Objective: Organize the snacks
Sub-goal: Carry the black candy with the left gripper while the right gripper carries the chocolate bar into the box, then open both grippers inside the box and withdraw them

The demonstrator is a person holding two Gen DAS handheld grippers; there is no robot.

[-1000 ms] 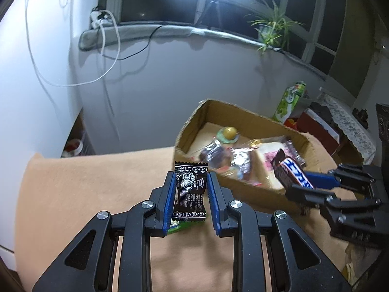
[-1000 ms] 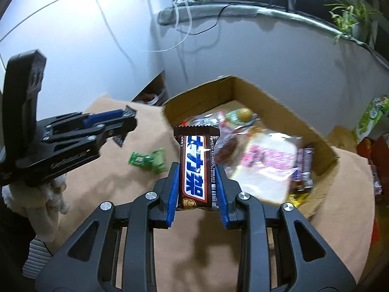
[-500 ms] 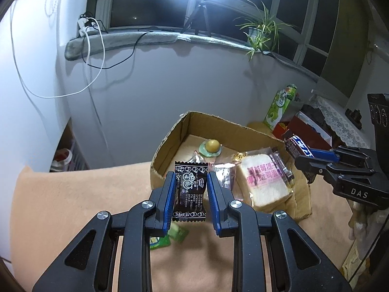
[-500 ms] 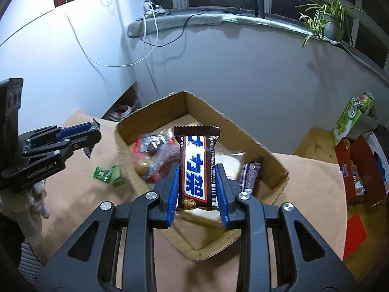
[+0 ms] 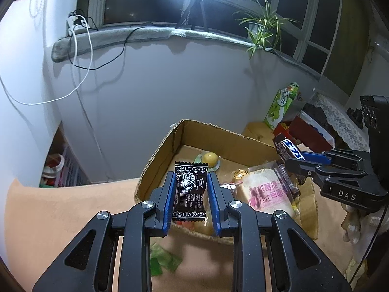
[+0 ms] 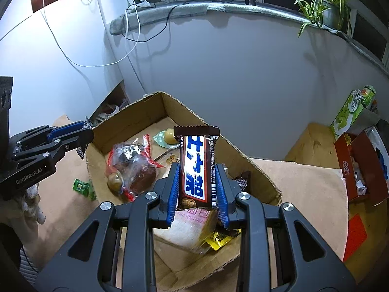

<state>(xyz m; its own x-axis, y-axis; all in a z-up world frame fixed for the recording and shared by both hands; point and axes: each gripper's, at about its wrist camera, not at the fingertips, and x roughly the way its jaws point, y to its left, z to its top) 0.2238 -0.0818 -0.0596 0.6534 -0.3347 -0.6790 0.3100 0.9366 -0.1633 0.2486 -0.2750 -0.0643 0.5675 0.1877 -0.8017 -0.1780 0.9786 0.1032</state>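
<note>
My left gripper [image 5: 190, 203] is shut on a small black candy packet [image 5: 190, 191], held above the near wall of the open cardboard box [image 5: 226, 137]. My right gripper [image 6: 197, 196] is shut on a brown chocolate bar [image 6: 197, 170] with a blue and white label, held over the box [image 6: 170, 104]. The box holds a bread pack [image 5: 267, 192], a yellow jelly cup [image 5: 211, 159], a red-edged clear bag [image 6: 132, 168] and a yellow wrapper [image 6: 220, 237]. Green candies [image 6: 82, 187] lie on the tan cloth left of the box.
The box stands on a table with a tan cloth [image 5: 60, 209], close to a white wall. A green carton [image 6: 353, 108] and a red box [image 6: 357, 168] stand at the right. The green candies [image 5: 161, 261] lie under my left gripper.
Both grippers have moved forward and higher over the box with their snacks still held. The box now sits nearer and lower in both views.
</note>
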